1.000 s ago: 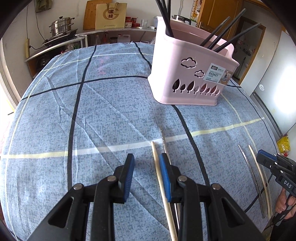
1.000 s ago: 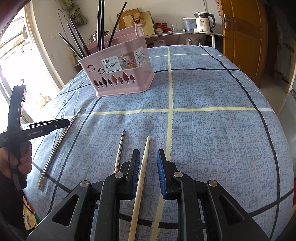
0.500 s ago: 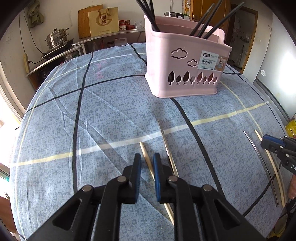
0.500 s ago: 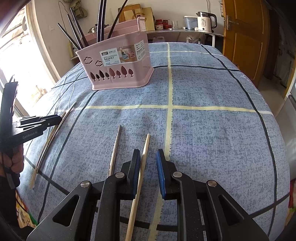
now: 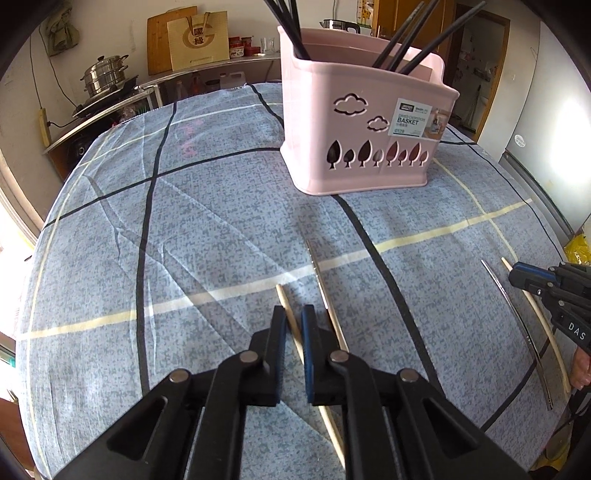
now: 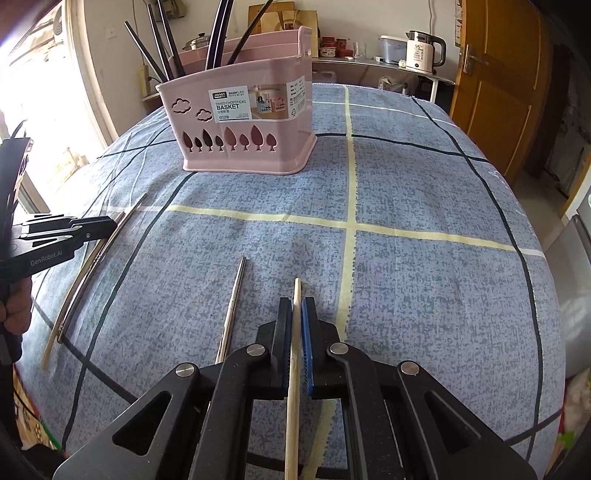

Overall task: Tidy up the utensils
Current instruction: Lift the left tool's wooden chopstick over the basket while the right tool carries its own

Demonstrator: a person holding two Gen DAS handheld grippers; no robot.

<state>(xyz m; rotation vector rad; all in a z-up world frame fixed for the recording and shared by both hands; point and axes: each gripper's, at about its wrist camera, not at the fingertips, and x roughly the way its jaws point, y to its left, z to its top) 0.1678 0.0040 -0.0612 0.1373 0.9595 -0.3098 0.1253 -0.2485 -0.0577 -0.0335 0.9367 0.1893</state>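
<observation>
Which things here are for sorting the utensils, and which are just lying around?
For the job: pink basket, black chopsticks, right wooden chopstick, right steel chopstick, left wooden chopstick, left steel chopstick.
Just lying about: kettle, steamer pot, paper bag.

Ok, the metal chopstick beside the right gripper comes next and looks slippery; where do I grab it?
Grip the metal chopstick around mid-length, coming straight down with jaws across it. It lies flat on the tablecloth, thin, and the wooden chopstick held in the right gripper lies close on its right.
</observation>
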